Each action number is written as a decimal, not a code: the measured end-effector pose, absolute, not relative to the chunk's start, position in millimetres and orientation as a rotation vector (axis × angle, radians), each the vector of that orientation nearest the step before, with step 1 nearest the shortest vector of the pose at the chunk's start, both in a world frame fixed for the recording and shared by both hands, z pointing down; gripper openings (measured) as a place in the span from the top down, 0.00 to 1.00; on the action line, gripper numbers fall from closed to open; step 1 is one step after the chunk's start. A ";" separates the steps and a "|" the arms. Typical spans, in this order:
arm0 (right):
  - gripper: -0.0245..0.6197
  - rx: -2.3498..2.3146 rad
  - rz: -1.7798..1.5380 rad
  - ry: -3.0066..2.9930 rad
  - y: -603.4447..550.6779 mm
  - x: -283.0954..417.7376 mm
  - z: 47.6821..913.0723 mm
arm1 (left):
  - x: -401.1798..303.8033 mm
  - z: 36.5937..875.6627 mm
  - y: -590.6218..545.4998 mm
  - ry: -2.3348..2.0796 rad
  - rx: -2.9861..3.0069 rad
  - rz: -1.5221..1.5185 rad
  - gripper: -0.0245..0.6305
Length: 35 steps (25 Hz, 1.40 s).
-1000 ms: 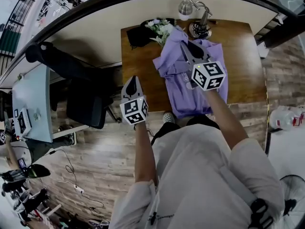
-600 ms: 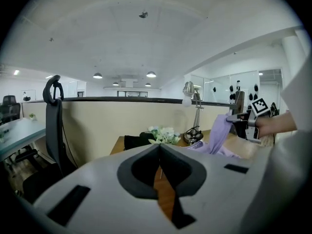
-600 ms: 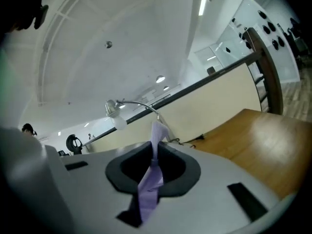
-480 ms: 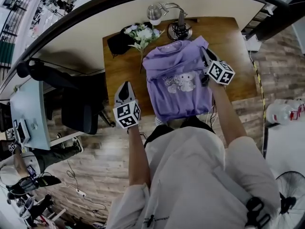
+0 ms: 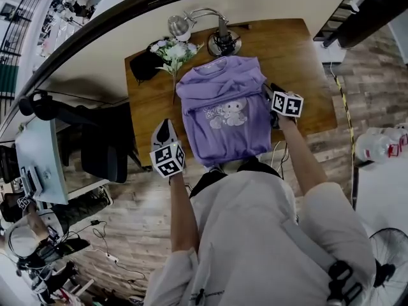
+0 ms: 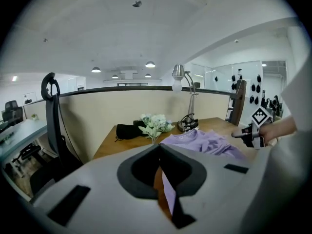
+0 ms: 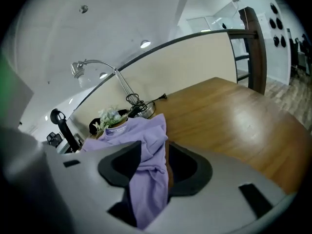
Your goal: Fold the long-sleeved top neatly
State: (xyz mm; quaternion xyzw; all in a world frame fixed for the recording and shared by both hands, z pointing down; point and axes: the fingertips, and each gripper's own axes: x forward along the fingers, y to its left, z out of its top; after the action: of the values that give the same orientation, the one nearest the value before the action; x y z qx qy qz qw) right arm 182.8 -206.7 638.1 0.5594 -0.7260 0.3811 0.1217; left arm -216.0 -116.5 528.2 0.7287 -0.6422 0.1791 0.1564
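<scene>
Table: wood, set against a low partition. The top lies flat in the middle, print up, neck toward the partition, hem at the near edge.

Open room: bare wood to the right of the top out to the table's right edge, and a narrower bare strip on its left. The far edge is crowded with a desk lamp, a bunch of white flowers and a black pouch. The flowers lie just beside the top's left shoulder.

Left gripper: off the table's near left corner, over the floor, apart from the top. Jaws clenched, nothing between them.

Right gripper: at the top's right edge, over the table. Its jaws have just been opening and now stand apart. Purple cloth from the top's right side hangs in the gap, released, with table showing between cloth and one jaw.

View differences: only the right gripper view shows the cloth inside the jaws, while the head view shows just the gripper against the edge. The left gripper view shows the top rumpled and raised on that side.

The pouch's contents do not show.
</scene>
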 end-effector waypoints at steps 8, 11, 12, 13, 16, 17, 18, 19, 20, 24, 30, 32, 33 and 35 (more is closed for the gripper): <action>0.74 1.414 0.810 -2.318 -211.8 156.9 609.6 | -177.6 544.4 -108.9 -1.804 2.068 0.558 0.93; 0.75 1.357 0.809 -2.361 -200.4 154.1 608.1 | -171.3 550.9 -97.4 -1.798 2.058 0.569 0.93; 0.75 1.335 0.804 -2.370 -193.6 154.9 609.2 | -170.0 554.3 -92.1 -1.797 2.054 0.574 0.93; 0.75 1.307 0.794 -2.379 -185.2 156.0 610.5 | -169.1 558.9 -85.5 -1.798 2.044 0.579 0.93; 0.75 1.215 0.769 -2.399 -150.6 158.2 613.5 | -169.3 575.2 -64.2 -1.802 2.000 0.592 0.93; 0.75 1.188 0.767 -2.402 -135.1 158.9 614.7 | -168.0 580.7 -57.2 -1.790 1.992 0.597 0.93; 0.76 1.162 0.765 -2.403 -118.1 160.0 616.2 | -165.1 586.8 -49.5 -1.772 1.990 0.599 0.93; 0.76 1.136 0.762 -2.402 -100.7 161.4 617.9 | -160.9 593.7 -41.4 -1.747 1.993 0.595 0.93; 0.76 1.113 0.759 -2.400 -84.3 162.9 619.8 | -156.4 601.2 -33.0 -1.718 1.999 0.589 0.93; 0.77 1.001 0.757 -2.407 -21.4 162.3 631.5 | -148.0 629.2 9.0 -1.611 2.030 0.614 0.92; 0.80 0.752 0.711 -2.357 53.3 153.3 671.0 | -159.1 663.7 76.0 -1.473 2.087 0.607 0.89; 0.78 0.711 0.710 -2.310 71.7 153.7 691.2 | -161.6 679.8 97.4 -1.422 2.083 0.591 0.76; 0.75 0.700 0.710 -2.287 78.3 154.3 701.3 | -160.5 688.6 106.4 -1.389 2.081 0.586 0.71; 0.68 0.678 0.717 -2.252 87.4 153.6 720.3 | -155.3 707.1 120.0 -1.311 2.085 0.595 0.66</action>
State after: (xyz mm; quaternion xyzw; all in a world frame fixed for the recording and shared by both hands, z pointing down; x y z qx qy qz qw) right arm 153.6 87.4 720.3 0.2599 -0.8630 0.2749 0.3349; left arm -155.3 120.0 707.1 0.7852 -0.4938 0.2241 0.2990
